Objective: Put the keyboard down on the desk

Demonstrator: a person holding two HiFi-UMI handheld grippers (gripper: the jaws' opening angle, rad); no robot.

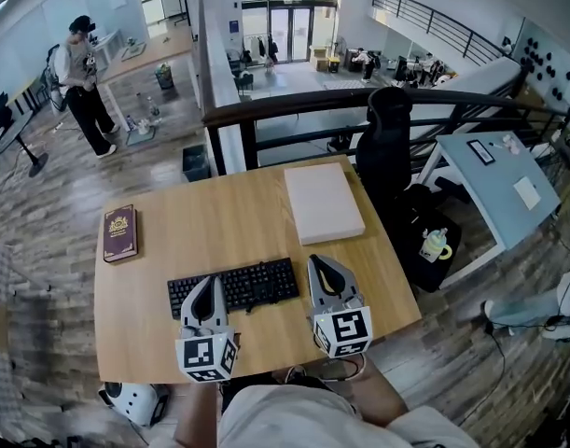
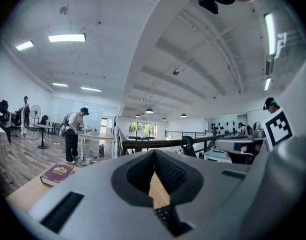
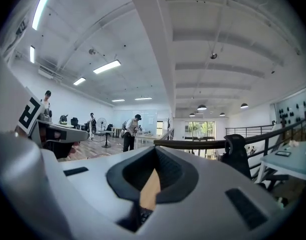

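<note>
Both left gripper [image 1: 208, 284] and right gripper [image 1: 320, 263], jaws together, hover by the flat-lying black keyboard [image 1: 252, 284].

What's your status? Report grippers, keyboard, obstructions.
Left gripper and right gripper shut, empty. Keyboard flat on desk, grippers at its ends. Book, white box well clear.

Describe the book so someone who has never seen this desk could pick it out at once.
Find the wooden desk in the middle of the head view. Near its left edge, well apart from the black keyboard and the white box, lies the book: flat, dark red, with a gold emblem on its cover.
</note>
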